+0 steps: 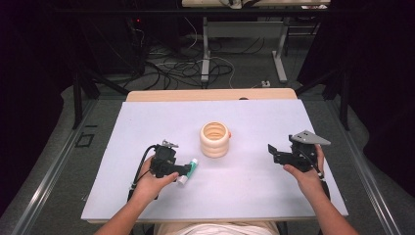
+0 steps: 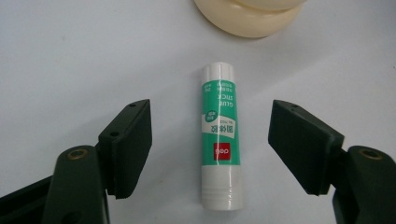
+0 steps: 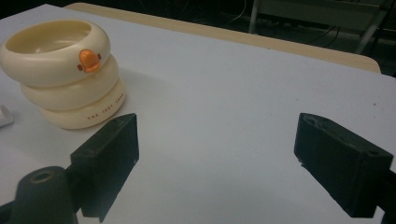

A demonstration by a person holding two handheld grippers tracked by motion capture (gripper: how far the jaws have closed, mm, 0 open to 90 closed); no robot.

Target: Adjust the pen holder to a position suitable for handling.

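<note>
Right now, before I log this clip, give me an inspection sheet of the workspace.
Surface: white table top, flat, wooden edge at the far side.
Job's things: glue stick lying flat, white with a green label, cap on; cream ringed pot upright just beyond it, orange duck bill on its side, apart from the stick.
Clutter: nothing seen.
Grippers: left gripper straddles the glue stick, fingers clear of it on both sides; right gripper open over bare table.
Cables: one black cable trails from the left gripper; loose leads on the floor beyond the table.
Surroundings: dark room, desk legs and frame rails behind.
</note>
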